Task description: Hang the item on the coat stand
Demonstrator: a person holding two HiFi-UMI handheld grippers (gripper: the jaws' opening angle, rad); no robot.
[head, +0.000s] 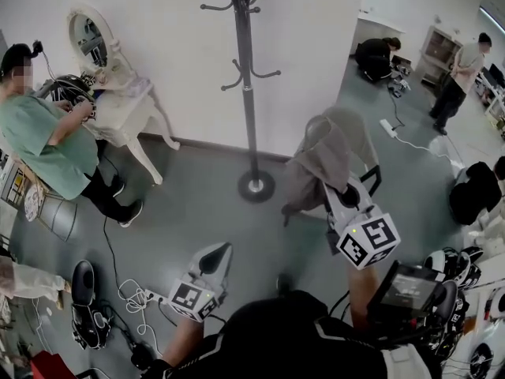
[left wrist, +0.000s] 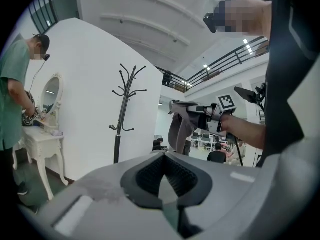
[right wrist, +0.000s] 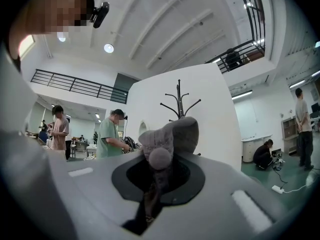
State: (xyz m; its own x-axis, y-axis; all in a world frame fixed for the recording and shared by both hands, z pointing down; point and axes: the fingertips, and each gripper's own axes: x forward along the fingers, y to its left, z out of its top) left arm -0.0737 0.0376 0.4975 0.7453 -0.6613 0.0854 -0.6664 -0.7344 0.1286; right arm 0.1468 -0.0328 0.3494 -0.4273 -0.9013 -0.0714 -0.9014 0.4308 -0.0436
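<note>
The right hand-held gripper (head: 346,194) is clenching the grey fabric item (head: 319,164), which is hanging in the air to the right of the coat stand (head: 246,77), apart from its hooks. The left hand-held gripper (head: 219,251) is pointing towards the stand, its jaws pressed together on nothing. The stand is resting on a grey floor (head: 197,200) in front of a white partition wall (head: 316,46). At the far left, a person in a green shirt (head: 43,140) is leaning over a white worktop (head: 118,113) with an oval mirror. Cables (head: 130,298) are trailing across the near-left floor. At the far right, one person (head: 377,56) is crouching and another (head: 461,73) is standing.
</note>
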